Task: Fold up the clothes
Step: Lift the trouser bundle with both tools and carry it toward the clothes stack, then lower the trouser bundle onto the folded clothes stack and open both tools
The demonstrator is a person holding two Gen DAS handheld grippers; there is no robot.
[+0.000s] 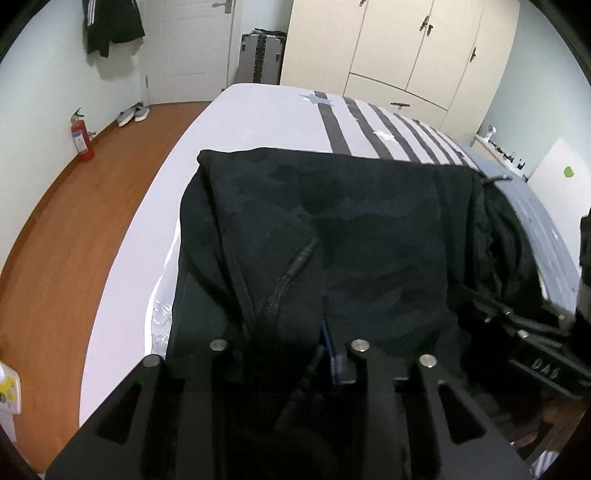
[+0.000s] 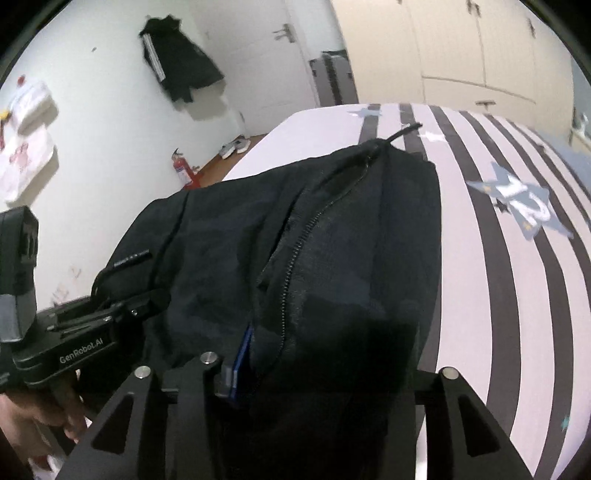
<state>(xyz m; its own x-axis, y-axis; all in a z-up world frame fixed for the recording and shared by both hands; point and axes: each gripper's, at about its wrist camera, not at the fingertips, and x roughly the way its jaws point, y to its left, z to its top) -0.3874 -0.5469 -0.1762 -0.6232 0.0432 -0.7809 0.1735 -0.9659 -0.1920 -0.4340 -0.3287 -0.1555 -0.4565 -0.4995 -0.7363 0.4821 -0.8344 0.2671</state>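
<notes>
A black zip-up jacket (image 1: 351, 206) lies bunched on the bed (image 1: 258, 122), its near edge raised and draped over both tools. My left gripper (image 1: 291, 350) is shut on a fold of it; a drawstring runs down into the jaws and a blue pad (image 1: 328, 350) shows. My right gripper (image 2: 314, 369) is shut on the jacket (image 2: 351, 240) beside its zipper (image 2: 295, 251), with cloth hiding the right finger. Each gripper shows in the other's view: the right gripper (image 1: 509, 321) at the jacket's right side, the left gripper (image 2: 122, 314) at its left, held by a hand (image 2: 44, 413).
The bedspread (image 2: 498, 295) has dark stripes and star prints. The wooden floor (image 1: 92, 229) on the left holds a red fire extinguisher (image 1: 82, 136) and shoes (image 1: 133, 114). A cream wardrobe (image 1: 406, 48), a suitcase (image 1: 262, 59) and a door (image 1: 184, 48) stand behind. Dark clothing (image 1: 110, 26) hangs on the wall.
</notes>
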